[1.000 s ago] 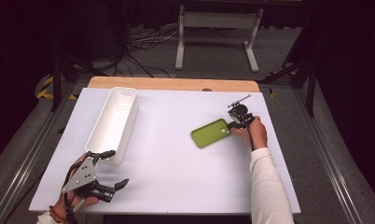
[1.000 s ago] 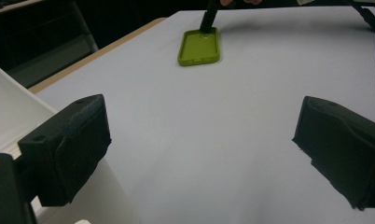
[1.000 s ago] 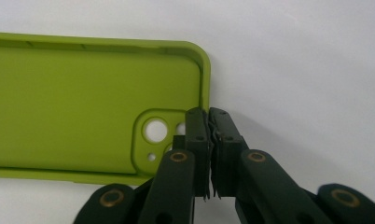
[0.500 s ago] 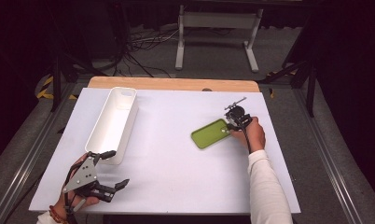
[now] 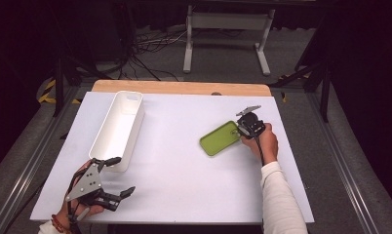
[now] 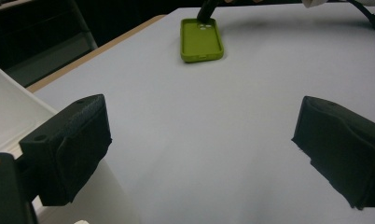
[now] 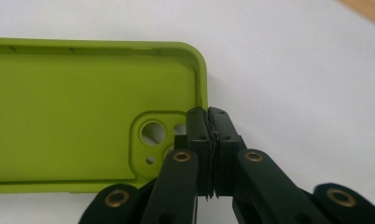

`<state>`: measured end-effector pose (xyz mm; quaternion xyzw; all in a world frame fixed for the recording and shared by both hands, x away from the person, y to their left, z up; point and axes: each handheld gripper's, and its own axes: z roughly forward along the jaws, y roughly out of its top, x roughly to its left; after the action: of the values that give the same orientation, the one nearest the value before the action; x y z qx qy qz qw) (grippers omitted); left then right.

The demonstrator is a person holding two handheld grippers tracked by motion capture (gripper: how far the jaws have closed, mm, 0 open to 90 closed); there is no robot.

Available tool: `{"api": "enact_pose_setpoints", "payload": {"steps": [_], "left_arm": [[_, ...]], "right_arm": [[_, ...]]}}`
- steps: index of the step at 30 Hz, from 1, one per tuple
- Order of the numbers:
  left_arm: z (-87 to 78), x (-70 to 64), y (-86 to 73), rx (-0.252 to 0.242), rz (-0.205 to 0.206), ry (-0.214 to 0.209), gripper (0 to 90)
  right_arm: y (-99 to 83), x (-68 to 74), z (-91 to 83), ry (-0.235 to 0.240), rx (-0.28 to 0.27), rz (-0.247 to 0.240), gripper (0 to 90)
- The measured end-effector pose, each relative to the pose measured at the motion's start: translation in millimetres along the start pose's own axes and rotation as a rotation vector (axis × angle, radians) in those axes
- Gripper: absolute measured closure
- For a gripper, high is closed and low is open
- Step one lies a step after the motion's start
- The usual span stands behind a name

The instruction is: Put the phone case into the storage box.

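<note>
Right gripper [image 7: 208,114] pinched onto the green phone case [image 5: 220,138] wall (camera-cutout end); left gripper [image 5: 117,176] spread wide beside white bin [image 5: 117,130].

Backdrop around the white table [image 5: 184,165]

A wooden strip [image 5: 179,87] edges the tabletop's far side. Above it, at upper centre, stands a pale metal frame [image 5: 228,21] on 2 legs. Black cables [image 5: 155,44] tangle on the grey floor [image 5: 291,53] to its left, and yellow-black tape [image 5: 48,91] shows at mid left.
</note>
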<state>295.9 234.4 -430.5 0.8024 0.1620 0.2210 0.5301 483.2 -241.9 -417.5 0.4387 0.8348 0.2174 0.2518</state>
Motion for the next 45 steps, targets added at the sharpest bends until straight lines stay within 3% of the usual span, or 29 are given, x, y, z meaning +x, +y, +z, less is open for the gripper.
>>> {"api": "enact_pose_setpoints", "payload": {"steps": [13,20,32,45], "left_arm": [[0.4,0.4,0.8,-0.005,-0.002,0.002,4.7],[2.2,0.0,1.3,-0.005,-0.002,0.002,4.8],[3.2,3.1,6.3,-0.009,0.0,0.012,4.8],[9.0,6.9,18.4,-0.027,0.006,0.025,4.9]], "right_arm": [[2.2,16.9,-47.1,-0.146,-0.247,-0.095,89.4],[1.6,28.4,-58.9,-0.192,-0.293,-0.163,89.4],[1.8,40.7,-74.1,-0.202,-0.36,-0.201,89.4],[2.1,70.0,-94.3,-0.18,-0.446,-0.294,89.4]]}}
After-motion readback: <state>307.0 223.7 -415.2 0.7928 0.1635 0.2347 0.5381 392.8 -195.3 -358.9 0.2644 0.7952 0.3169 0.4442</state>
